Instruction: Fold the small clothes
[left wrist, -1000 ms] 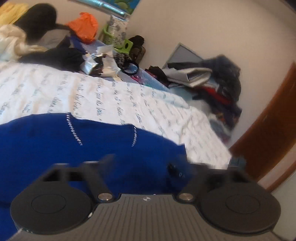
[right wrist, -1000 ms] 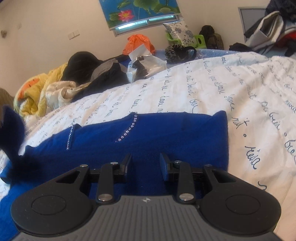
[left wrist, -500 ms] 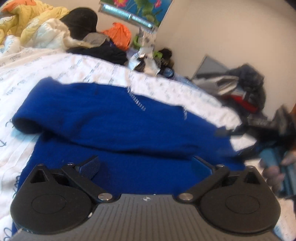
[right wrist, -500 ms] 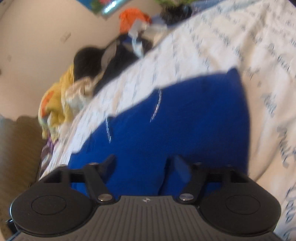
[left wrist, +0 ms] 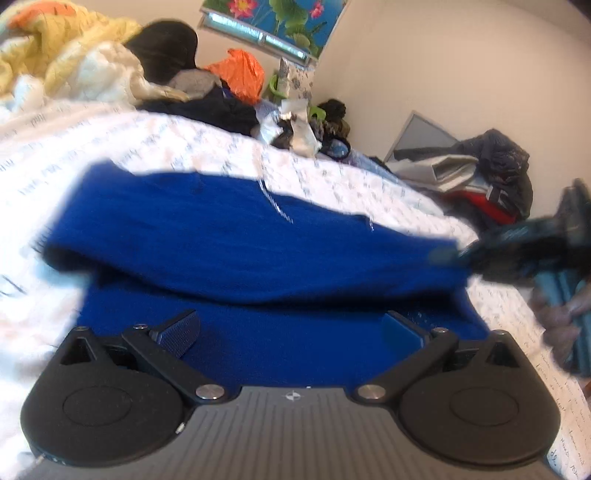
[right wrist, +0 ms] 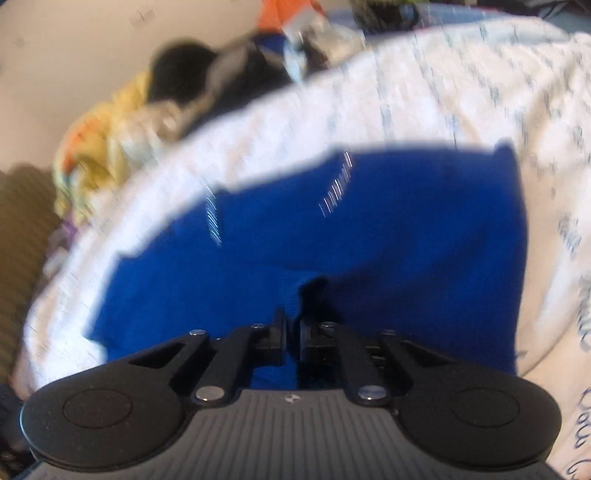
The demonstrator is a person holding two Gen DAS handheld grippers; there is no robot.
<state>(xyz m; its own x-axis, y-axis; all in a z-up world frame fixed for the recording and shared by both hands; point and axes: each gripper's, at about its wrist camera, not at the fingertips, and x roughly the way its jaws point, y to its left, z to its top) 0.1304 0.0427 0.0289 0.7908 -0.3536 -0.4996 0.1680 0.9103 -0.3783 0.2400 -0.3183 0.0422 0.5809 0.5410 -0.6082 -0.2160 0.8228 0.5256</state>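
1. My left gripper is nearest in its own view: the jaws are spread wide, released, with nothing between the ribbed blue pads. A small emblem sits on the grooved grey housing at 6 o'clock; it is too small for me to read.

2. My right gripper is clenched on a bunched fold of the blue garment, the jaws nearly touching with knit cloth pinched between them. The same small emblem shows on its housing, also unreadable.

3. The blue garment lies spread on the bedsheet, just ahead of both grippers. In the left view its far layer is folded over the near one, leaving a soft rolled edge from 9 to 3 o'clock. The fabric looks thick and fuzzy, with two short lines of glinting studs.

4. At 3 o'clock in the left view my right gripper and the hand holding it appear, heavily blurred and cut by the frame edge.

5. The white bedsheet carries rows of dark cursive script; motion blur keeps me from reading any word.

6. Farther, at 12 o'clock, a heap of dark clothes, an orange bag and a yellow quilt sit along the wall below a lotus picture.

7. At 2 o'clock more clothes are piled, their shapes indistinct.
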